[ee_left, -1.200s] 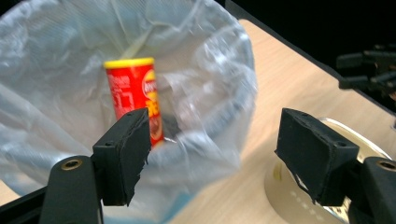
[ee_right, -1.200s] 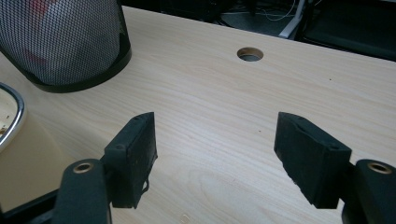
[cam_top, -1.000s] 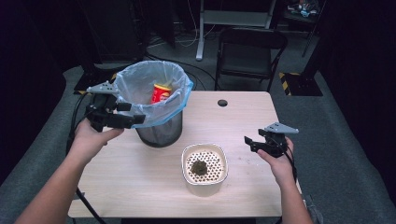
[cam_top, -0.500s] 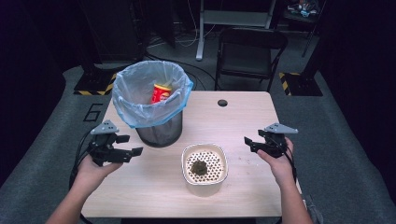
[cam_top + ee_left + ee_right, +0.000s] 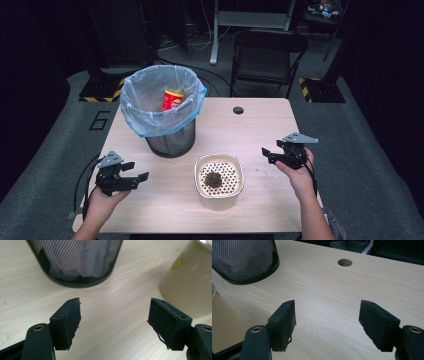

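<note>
A black mesh bin (image 5: pixel 169 137) lined with a pale blue bag stands at the table's back left, with a red can (image 5: pixel 172 99) inside it. In front of it sits a cream container (image 5: pixel 217 201) with a perforated insert and a dark lump (image 5: pixel 214 178) on it. My left gripper (image 5: pixel 139 171) is low over the table's front left, open and empty. In the left gripper view, my left gripper (image 5: pixel 115 301) points at the bin's base (image 5: pixel 80 262), with the container (image 5: pixel 185 285) to the right. My right gripper (image 5: pixel 266 155) is right of the container, also open and empty (image 5: pixel 327 302).
The wooden table (image 5: pixel 260 125) has a round cable hole (image 5: pixel 238 110) near its back edge, also seen ahead in the right gripper view as the hole (image 5: pixel 344 262). A black folding chair (image 5: pixel 267 55) stands behind the table. The floor around is dark.
My left hand has come down from beside the bin's rim to low over the table's front left corner. The right hand has stayed put.
</note>
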### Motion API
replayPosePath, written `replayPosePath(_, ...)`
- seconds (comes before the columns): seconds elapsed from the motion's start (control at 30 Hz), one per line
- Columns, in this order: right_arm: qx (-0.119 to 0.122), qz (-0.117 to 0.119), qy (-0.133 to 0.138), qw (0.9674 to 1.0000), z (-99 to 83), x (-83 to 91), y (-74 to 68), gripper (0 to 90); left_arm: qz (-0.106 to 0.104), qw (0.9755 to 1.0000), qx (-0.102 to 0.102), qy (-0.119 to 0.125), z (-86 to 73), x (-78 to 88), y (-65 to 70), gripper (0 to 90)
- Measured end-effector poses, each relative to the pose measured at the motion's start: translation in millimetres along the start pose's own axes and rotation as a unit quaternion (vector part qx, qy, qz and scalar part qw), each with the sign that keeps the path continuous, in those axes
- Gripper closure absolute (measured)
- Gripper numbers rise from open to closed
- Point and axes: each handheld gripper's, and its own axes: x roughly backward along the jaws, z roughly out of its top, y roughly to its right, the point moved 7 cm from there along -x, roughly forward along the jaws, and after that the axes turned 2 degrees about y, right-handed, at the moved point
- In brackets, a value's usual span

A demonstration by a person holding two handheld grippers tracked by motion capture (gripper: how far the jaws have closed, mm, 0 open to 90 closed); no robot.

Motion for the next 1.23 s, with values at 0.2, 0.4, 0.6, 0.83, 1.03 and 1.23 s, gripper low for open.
replayPosePath(0.2, 0.004, -0.004, -0.008, 0.9999, -4.0, -3.6, 0.2, 29.3, 0.029, 0.9995, 0.011, 0.002, -23.7, -8.6, -23.9, 25.5)
replayPosePath(0.4, 0.011, -0.007, -0.016, 0.9998, -6.7, -6.5, 0.0, 29.3, 0.053, 0.9982, 0.027, 0.001, -40.5, -13.6, -46.1, 25.5)
replayPosePath(0.6, 0.017, -0.01, -0.02, 0.9996, -9.5, -9.9, -0.2, 29.3, 0.068, 0.9962, 0.054, 0.001, -52.5, -17.6, -59.3, 24.4)
replayPosePath(0.83, 0.019, -0.02, -0.029, 0.9992, -17.9, -17.1, 2.6, 29.3, 0.091, 0.9949, 0.041, -0.015, -62.1, -20.5, -70.4, 21.6)
replayPosePath(1.03, 0.013, -0.032, -0.039, 0.9986, -27.2, -22.8, 9.3, 29.2, 0.104, 0.9933, 0.046, -0.02, -66.9, -21.6, -77.5, 19.5)
replayPosePath(1.23, 0.004, -0.054, -0.057, 0.9969, -42.3, -28.5, 23.9, 29.3, 0.13, 0.9906, 0.032, -0.028, -69.7, -24.0, -83.4, 17.7)
